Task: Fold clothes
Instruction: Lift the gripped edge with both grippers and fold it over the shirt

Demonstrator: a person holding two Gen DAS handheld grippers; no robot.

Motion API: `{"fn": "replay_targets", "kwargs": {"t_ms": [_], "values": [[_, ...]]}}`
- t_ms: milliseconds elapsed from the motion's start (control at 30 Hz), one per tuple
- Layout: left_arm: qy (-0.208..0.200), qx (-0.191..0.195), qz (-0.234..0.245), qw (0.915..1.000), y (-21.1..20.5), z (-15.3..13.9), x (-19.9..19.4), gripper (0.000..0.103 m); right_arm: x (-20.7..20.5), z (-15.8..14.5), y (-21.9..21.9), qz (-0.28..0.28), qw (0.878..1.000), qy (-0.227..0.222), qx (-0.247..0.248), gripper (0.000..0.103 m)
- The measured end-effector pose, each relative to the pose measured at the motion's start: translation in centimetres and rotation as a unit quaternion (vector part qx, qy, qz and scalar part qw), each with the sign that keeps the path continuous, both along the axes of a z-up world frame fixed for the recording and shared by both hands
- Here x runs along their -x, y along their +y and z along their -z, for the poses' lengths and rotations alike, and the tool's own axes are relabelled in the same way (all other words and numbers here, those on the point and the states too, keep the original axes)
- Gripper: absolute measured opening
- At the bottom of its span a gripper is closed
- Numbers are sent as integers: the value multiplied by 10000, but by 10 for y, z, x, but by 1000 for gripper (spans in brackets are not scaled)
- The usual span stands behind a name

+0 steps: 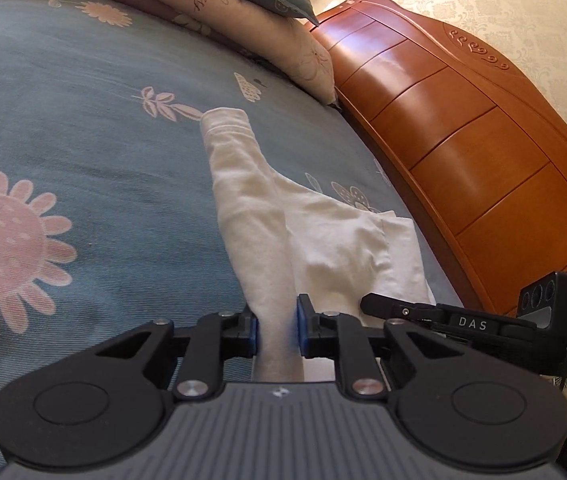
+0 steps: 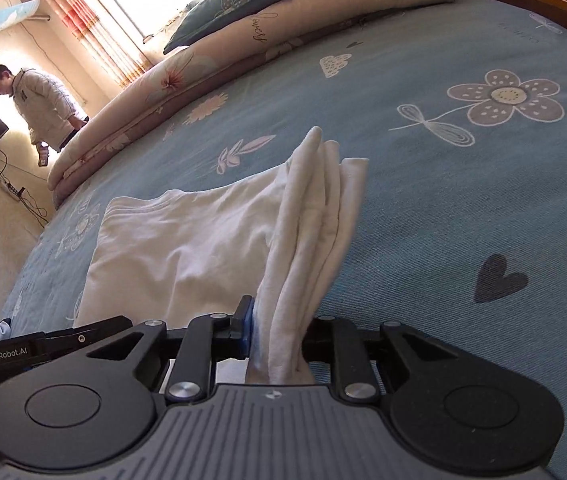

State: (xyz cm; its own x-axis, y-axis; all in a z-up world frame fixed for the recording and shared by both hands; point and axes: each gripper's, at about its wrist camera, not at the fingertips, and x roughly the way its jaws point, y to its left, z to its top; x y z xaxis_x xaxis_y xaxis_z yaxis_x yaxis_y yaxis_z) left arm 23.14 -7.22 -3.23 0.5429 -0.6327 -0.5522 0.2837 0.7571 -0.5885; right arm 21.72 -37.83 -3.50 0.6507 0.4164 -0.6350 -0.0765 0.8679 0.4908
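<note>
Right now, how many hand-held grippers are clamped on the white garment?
2. The left hand-held gripper pinches a bunched strip of the white garment; the right hand-held gripper pinches several stacked layers at its other side. No others visible.

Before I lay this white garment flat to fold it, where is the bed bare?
The bedspread is bare right of the white garment, out to the printed flower. In the left view, more lies open toward the pink flower. It is crowded by the stacked quilt and pillows and near the wooden headboard.
</note>
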Motion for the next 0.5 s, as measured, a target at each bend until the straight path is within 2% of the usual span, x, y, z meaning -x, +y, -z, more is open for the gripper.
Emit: {"fn": "replay_targets", "kwargs": {"t_ms": [200,500], "values": [[-61,-43,511,9987,-85,-10,-11,16,9,-11,-70,564,9983,-87,113,22],[-11,-228,1215,9923,-198,3,-24,16,15,-5,-170,1311,9909,-87,287,23]]}}
